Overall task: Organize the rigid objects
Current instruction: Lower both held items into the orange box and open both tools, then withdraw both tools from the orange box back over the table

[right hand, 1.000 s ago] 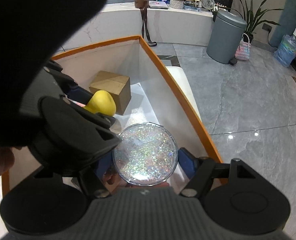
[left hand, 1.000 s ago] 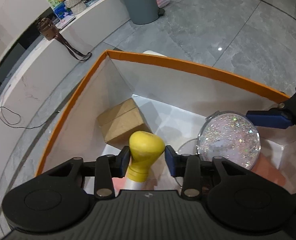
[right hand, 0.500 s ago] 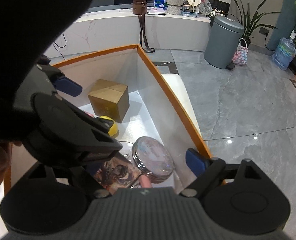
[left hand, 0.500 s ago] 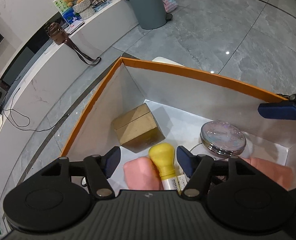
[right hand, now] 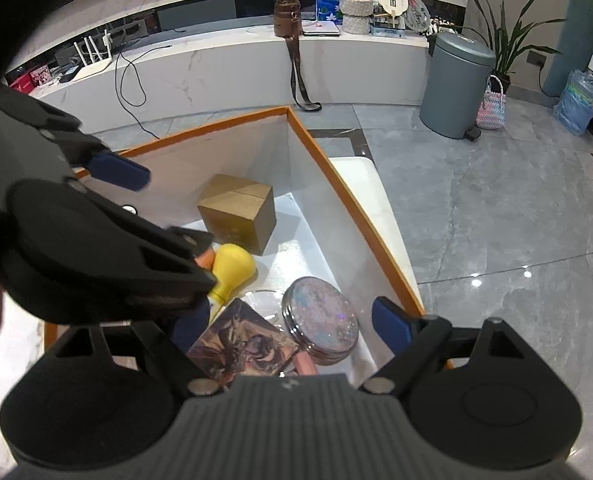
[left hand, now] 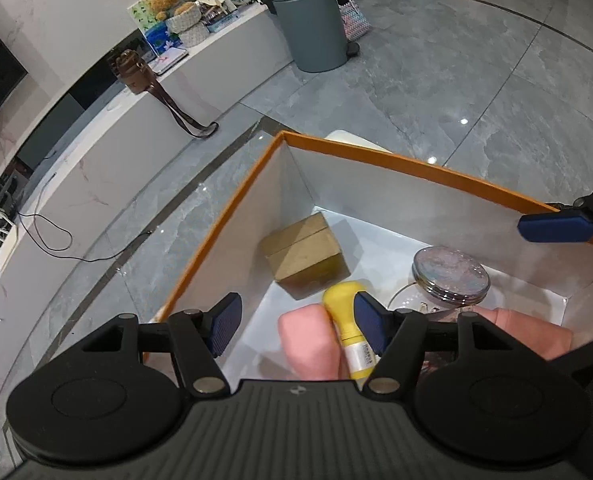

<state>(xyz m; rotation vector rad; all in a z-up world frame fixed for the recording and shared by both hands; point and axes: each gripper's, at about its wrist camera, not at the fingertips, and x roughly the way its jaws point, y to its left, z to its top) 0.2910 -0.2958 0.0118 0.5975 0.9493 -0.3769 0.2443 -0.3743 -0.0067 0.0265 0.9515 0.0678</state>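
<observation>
Grey floor; orange-rimmed box [left hand: 416,162] holds glittery round tin [left hand: 450,274].

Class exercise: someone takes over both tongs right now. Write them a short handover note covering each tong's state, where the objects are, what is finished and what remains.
Left tongs: open, jaws just opened, holding nothing; the yellow-capped bottle lies released below them in the orange-rimmed box.
Right tongs: open, jaws also just opened, empty; the glitter disc rests on the box floor beneath.
Also in the box: a cardboard carton in the far corner, pink items beside the bottle, and an illustrated card beside the disc.
Done: bottle and disc are in the box.
Left: lift both tongs clear; no further loose objects show in these views, so check outside the box.
</observation>
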